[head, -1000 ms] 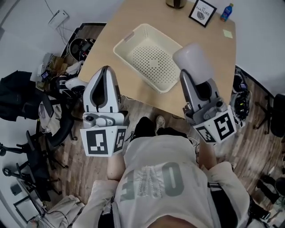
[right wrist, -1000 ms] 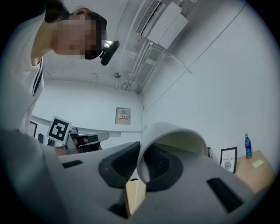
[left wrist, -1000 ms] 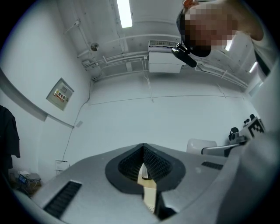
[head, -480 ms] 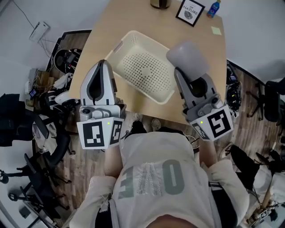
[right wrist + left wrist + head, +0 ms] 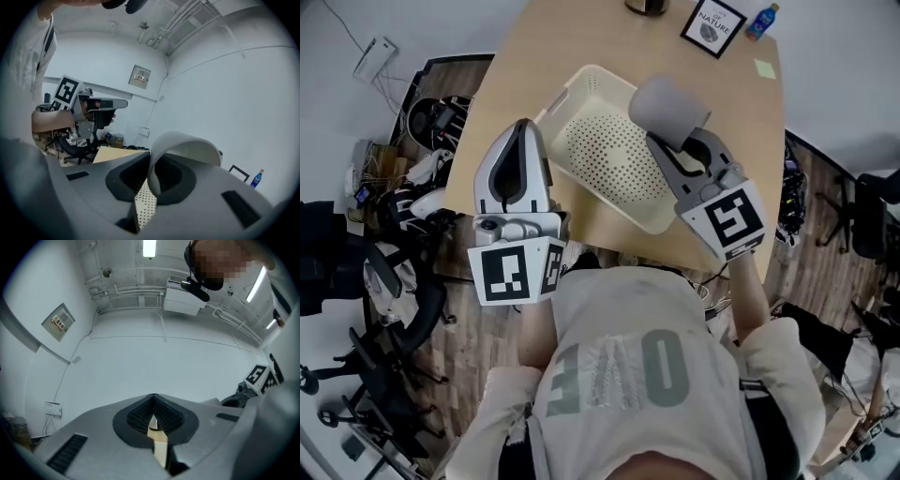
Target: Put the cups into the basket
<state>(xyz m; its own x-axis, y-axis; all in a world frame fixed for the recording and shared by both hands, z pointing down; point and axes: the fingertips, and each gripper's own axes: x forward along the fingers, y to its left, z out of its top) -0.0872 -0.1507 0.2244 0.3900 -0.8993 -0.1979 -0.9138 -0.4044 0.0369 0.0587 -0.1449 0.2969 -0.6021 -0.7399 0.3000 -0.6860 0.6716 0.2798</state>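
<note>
A grey cup [image 5: 667,110] is pinched by its wall in my right gripper [image 5: 673,142], which is shut on it and holds it above the right part of the cream perforated basket [image 5: 581,89] on the wooden table [image 5: 534,47]. In the right gripper view the cup's rim [image 5: 187,143] curves up from the jaws, and the basket's dotted floor [image 5: 145,204] shows below them. My left gripper [image 5: 517,131] hovers over the table's near left edge, beside the basket, shut with nothing in it. In the left gripper view its closed tips [image 5: 153,401] point up at a white wall.
At the table's far end stand a framed picture [image 5: 712,25], a blue bottle [image 5: 763,19], a yellow sticky note [image 5: 766,67] and a dark object [image 5: 649,6]. Office chairs [image 5: 384,281] and cable clutter [image 5: 431,122] crowd the floor at the left.
My right gripper has carried the grey cup leftward and forward, from the basket's right side to above it. The left gripper has stayed about where it was.
</note>
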